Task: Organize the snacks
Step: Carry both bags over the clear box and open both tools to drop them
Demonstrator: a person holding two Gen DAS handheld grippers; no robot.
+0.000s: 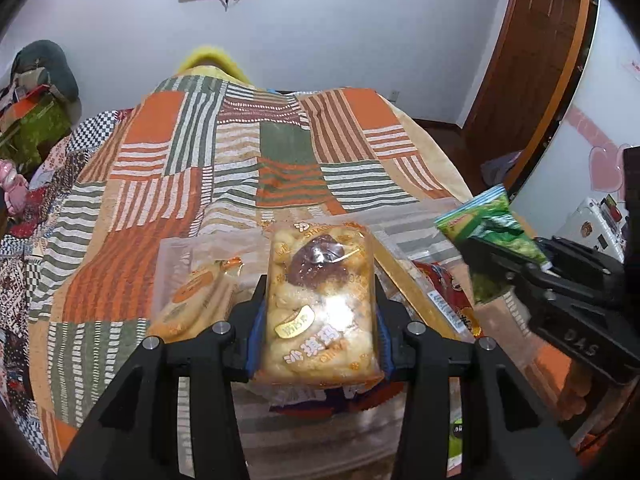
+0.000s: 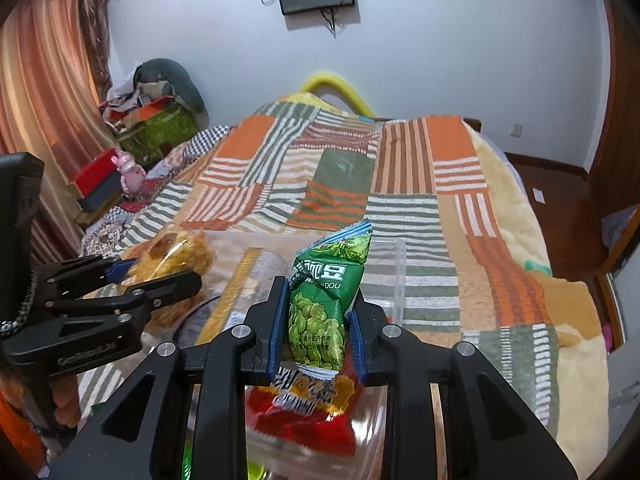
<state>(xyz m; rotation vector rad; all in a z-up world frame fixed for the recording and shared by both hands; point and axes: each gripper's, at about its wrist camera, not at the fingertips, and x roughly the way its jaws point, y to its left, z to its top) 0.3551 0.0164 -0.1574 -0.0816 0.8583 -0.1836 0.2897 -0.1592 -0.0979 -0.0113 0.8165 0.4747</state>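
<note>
My left gripper (image 1: 320,312) is shut on a clear-wrapped sachima cake packet (image 1: 320,300) and holds it above a clear plastic box (image 1: 176,252) on the bed. A round orange-labelled pastry packet (image 1: 196,300) lies in that box to the left. My right gripper (image 2: 318,320) is shut on a green pea snack packet (image 2: 324,304), held upright over a second clear box (image 2: 398,276). A red snack packet (image 2: 308,412) lies under it. The right gripper shows at the right of the left wrist view (image 1: 520,276), the left gripper at the left of the right wrist view (image 2: 160,280).
The boxes rest on a bed with an orange, green and white striped patchwork blanket (image 1: 240,160). A yellow wooden ruler-like strip (image 2: 236,280) lies between the boxes. Clutter and a green box (image 2: 160,128) sit at the bed's far left. A wooden door (image 1: 532,48) is at the right.
</note>
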